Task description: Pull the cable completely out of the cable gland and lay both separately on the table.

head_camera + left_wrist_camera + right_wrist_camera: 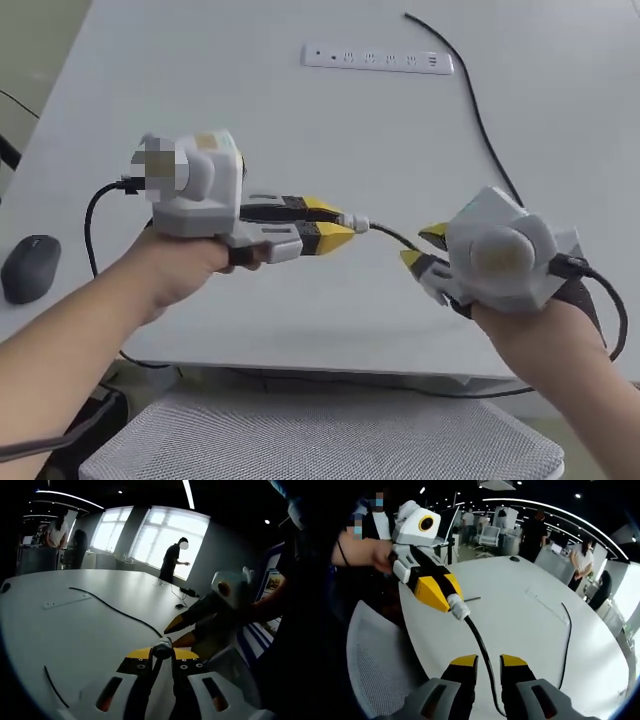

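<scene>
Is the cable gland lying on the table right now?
No, the cable gland is clamped at the tips of the left gripper, held in the air with the cable running out of it.

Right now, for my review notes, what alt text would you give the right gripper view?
The left gripper, jaws shut on a white cable gland, holds it near the edge of a white table. A black cable runs from the gland down between the jaws of the right gripper, which stand slightly apart around it.
</scene>
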The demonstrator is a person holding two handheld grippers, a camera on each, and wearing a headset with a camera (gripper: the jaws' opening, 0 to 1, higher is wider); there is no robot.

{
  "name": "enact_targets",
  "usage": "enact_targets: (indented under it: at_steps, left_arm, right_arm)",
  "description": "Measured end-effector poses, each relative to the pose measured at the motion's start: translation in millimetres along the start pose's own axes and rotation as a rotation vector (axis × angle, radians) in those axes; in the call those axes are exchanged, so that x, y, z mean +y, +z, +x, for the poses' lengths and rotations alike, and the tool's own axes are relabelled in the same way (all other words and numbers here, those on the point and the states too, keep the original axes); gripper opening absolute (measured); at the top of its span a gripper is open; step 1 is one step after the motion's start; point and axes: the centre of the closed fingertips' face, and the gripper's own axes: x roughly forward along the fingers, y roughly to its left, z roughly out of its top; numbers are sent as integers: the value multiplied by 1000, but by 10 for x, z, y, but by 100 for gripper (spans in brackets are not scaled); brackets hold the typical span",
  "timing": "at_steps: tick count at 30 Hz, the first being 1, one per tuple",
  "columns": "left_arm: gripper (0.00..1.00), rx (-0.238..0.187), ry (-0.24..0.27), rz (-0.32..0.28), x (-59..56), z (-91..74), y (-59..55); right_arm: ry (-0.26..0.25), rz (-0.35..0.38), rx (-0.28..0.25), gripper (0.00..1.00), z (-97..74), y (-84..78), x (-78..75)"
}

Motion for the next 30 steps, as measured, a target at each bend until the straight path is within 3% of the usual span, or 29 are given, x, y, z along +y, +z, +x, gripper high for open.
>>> enact_targets:
  at_steps: [3,9,20,30]
  left_arm:
    - [15,5,-5,-3,-12,5,-11]
    - [15,7,-10,-4,-19,8,-2]
    - [15,9,-11,-5,-14,14,4]
    - [15,4,-16,-8,-29,51,19]
  right_arm:
    - [16,-91,-10,13,-12,152,82]
    - [17,-164,-2,7,64,256,143]
    - [25,-184,10,1,119,235,158]
    - [16,-130,16,0,117,186,102]
